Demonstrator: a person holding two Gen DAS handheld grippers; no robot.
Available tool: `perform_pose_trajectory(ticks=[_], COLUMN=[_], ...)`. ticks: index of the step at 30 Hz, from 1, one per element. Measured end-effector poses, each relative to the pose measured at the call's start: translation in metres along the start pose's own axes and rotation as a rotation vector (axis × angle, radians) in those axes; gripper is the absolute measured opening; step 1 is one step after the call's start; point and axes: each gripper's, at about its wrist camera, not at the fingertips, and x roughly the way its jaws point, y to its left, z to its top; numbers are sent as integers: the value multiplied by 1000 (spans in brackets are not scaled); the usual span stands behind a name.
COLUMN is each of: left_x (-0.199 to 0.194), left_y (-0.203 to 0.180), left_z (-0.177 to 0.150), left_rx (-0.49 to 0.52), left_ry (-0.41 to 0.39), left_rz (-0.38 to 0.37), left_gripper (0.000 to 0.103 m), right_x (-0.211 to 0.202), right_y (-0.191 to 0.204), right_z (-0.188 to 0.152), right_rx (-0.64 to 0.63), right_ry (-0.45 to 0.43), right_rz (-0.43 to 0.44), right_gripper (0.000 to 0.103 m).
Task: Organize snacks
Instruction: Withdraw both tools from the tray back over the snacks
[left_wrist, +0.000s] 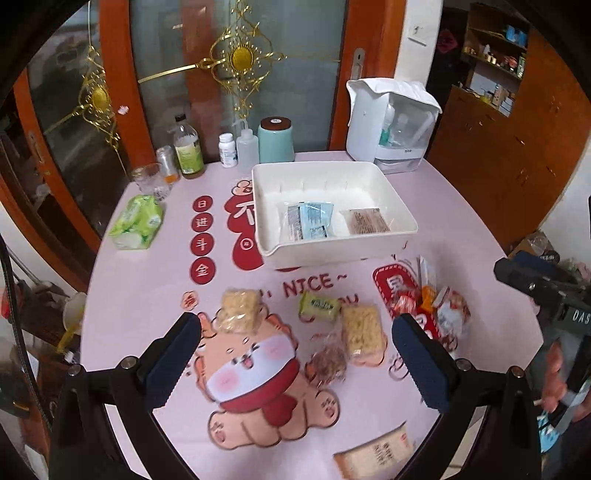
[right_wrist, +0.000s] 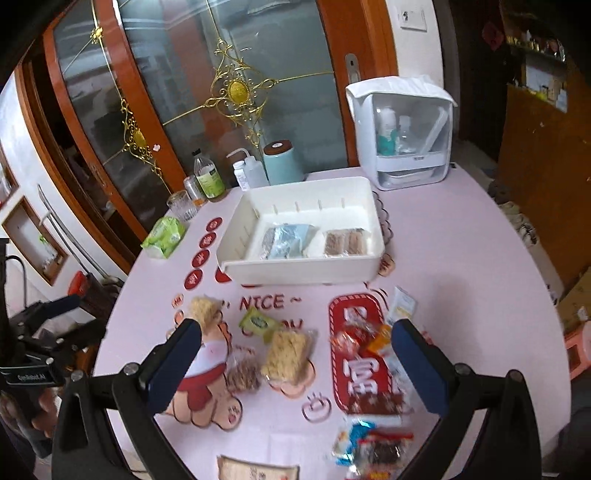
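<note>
We held both tongs spread wide and empty above the near edge of the table: the left tongs (left_wrist: 295, 328) hung over the cartoon print, the right tongs (right_wrist: 295, 332) a little further toward the red panel. Just ahead of the left tongs, between its fingers, lay a pale noodle block (left_wrist: 361, 329), its long axis running away from us toward the tray, with a crumbly brown packet (left_wrist: 328, 361) touching its near left corner and a small green packet (left_wrist: 318, 306) just beyond. A second noodle block (left_wrist: 240, 309) sat off toward the left finger. We judged the left tongs the nearer to these and already roughly square to the block's short sides, while the right tongs stood closer to the heap of red and orange wrappers (right_wrist: 364, 338) by its right finger and to the mixed packets (right_wrist: 373, 441) at the near rim. Further off rested the white tray (left_wrist: 399, 206), already holding a blue packet (left_wrist: 314, 220) and a brown one (left_wrist: 365, 220) side by side, so most snacks were not yet in it. The table (left_wrist: 140, 288) wore a smooth pink printed cover. At its far side stood a green tissue pack (left_wrist: 138, 221), bottles (left_wrist: 188, 147), a teal canister (left_wrist: 276, 140) and a white dispenser (left_wrist: 391, 125), before glass doors with gilt ornament (left_wrist: 242, 57).
</note>
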Motion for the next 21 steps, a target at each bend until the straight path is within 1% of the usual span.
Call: perform_pose_trajectory(ticks=[2, 4, 7, 11, 14, 16, 17, 21], left_x=[-9, -15, -16, -8, 4, 12, 17, 33], left_y=[1, 0, -3, -11, -22, -32, -38, -65], left_z=[-14, -28, -52, -86, -109, -122, -130, -157], left_rx=[9, 19, 44, 76, 94, 116, 134, 213], left_ry=[-11, -10, 10, 26, 59, 72, 80, 90], left_rz=[24, 30, -1, -19, -67, -83, -93, -141], left_gripper=[103, 103, 103, 103, 103, 103, 103, 103], right_x=[-7, -11, -15, -18, -14, -9, -6, 0], right_y=[-1, -3, -8, -19, -34, -45, -50, -69], right_z=[-12, -25, -43, -70, -90, -104, -108, -129], right_rx=[-6, -14, -21, -13, 27, 64, 78, 133], right_ry=[1, 7, 13, 37, 73, 109, 123, 167], right_rz=[-26, -38, -65, -93, -95, -94, -96, -148], right_gripper=[103, 103, 103, 103, 100, 96, 95, 95])
